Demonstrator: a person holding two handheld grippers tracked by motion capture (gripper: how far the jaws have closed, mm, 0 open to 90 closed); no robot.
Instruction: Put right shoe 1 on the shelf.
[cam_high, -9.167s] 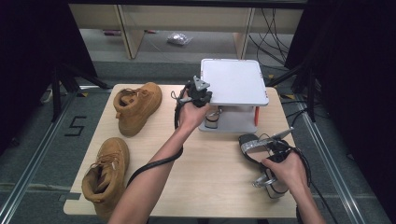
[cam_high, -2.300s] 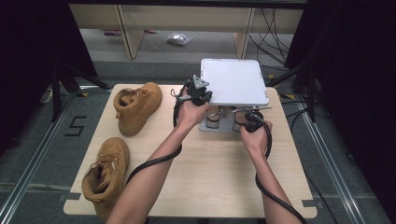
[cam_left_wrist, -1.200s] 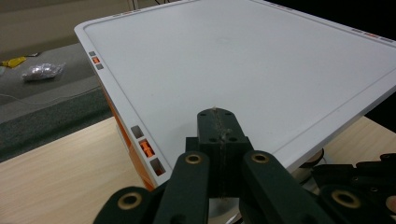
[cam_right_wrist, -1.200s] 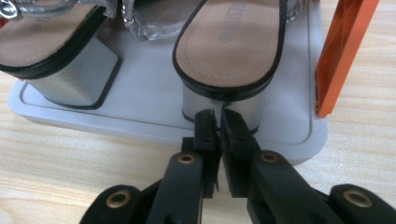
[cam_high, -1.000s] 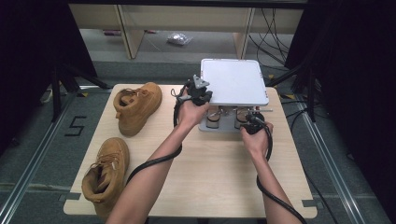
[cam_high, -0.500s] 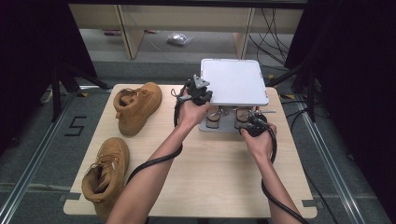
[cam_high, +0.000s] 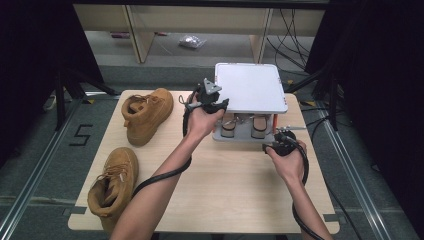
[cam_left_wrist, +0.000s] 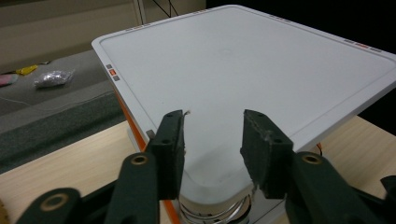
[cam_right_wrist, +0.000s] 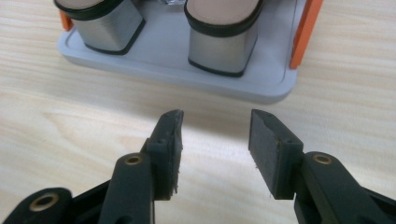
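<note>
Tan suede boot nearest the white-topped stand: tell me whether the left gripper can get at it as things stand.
Probably yes. The left gripper is open with nothing between its pads, and the tan suede boot lies beside it with bare wooden table between them.

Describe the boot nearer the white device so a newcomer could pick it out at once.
Start at the white-topped device at the far right of the wooden table. Look left past the left gripper to the tan lace-up boot at the table's far left part. It stands upright next to the device, while the other tan boot lies by the near left corner.
</note>
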